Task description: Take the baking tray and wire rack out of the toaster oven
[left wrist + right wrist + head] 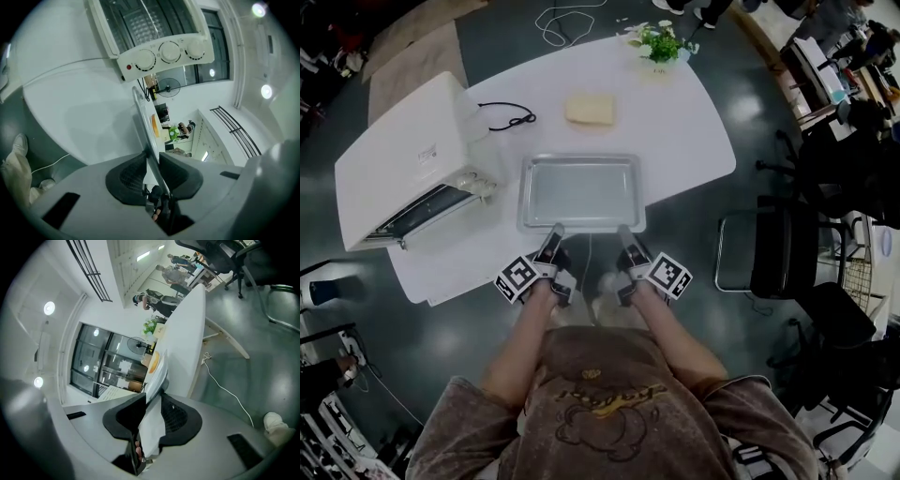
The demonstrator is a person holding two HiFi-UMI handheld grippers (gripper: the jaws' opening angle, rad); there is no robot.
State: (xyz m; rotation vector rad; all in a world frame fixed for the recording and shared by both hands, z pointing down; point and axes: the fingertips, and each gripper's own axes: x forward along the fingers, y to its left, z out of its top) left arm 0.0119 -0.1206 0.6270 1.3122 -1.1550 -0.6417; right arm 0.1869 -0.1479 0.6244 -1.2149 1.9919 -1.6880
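Clamping the left gripper (553, 232) and right gripper (625, 234) on the near rim of the baking tray (581, 190), we are holding it at the tabletop's (694, 122) near edge; an uneven release could tip it off. The wire rack (140, 23) seemingly is sitting inside the toaster oven (412, 159)

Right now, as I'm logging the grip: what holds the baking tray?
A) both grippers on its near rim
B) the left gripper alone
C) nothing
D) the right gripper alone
A: the left gripper and right gripper each pinch the baking tray at its near rim.
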